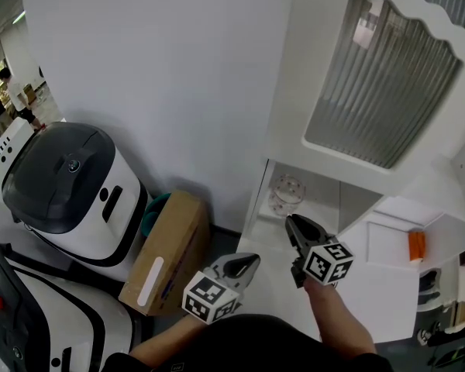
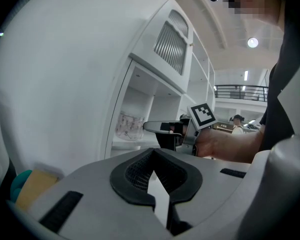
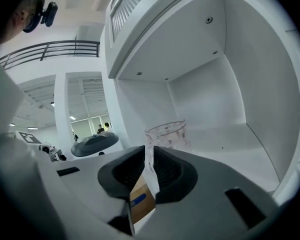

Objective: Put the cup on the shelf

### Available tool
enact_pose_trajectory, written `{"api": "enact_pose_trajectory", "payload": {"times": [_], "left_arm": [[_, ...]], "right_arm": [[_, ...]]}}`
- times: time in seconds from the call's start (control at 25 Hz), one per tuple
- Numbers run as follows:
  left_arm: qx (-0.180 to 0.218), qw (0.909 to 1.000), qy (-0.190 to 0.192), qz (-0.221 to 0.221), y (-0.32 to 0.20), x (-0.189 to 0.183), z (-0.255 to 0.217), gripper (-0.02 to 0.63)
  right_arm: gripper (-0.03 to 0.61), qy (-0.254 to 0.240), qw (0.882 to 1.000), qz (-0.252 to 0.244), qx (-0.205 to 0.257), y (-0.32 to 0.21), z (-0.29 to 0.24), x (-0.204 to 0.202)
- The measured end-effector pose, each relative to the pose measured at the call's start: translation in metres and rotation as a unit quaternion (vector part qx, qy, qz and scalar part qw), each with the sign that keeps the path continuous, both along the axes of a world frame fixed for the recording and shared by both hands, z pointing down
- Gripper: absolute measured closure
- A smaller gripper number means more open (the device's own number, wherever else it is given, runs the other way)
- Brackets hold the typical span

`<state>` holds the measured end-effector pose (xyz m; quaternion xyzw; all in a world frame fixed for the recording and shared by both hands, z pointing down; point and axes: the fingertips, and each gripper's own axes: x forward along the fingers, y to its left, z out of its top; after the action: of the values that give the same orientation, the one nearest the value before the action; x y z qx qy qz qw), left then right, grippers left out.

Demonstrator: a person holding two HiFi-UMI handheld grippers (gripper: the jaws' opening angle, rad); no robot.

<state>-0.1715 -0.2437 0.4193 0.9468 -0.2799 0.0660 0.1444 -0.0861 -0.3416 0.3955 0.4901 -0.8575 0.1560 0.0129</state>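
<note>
Left gripper (image 1: 253, 262) and right gripper (image 1: 292, 223) empty; cup (image 1: 287, 192) on shelf (image 1: 322, 197)
Left gripper hangs shut, idle. Right gripper's jaws are narrowly apart on nothing, just short of the cup, which stands upright near the shelf's front edge, apparently delivered.

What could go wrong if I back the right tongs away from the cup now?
1. The right tongs sit just in front of the clear spotted glass cup. A sideways swing while pulling out could tip it.
2. The cup seems to stand toward the front of the white shelf, so even a light nudge might push it off the edge.
</note>
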Motion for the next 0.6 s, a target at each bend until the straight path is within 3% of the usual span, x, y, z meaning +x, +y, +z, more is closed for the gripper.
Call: {"api": "enact_pose_trajectory", "payload": {"times": [0.6], "left_arm": [[-0.004, 0.9998, 0.004, 0.017, -0.005, 0.003, 0.004, 0.611]], "right_arm": [[0.525, -0.027, 0.999, 0.022, -0.024, -0.039, -0.005, -0.006]]}}
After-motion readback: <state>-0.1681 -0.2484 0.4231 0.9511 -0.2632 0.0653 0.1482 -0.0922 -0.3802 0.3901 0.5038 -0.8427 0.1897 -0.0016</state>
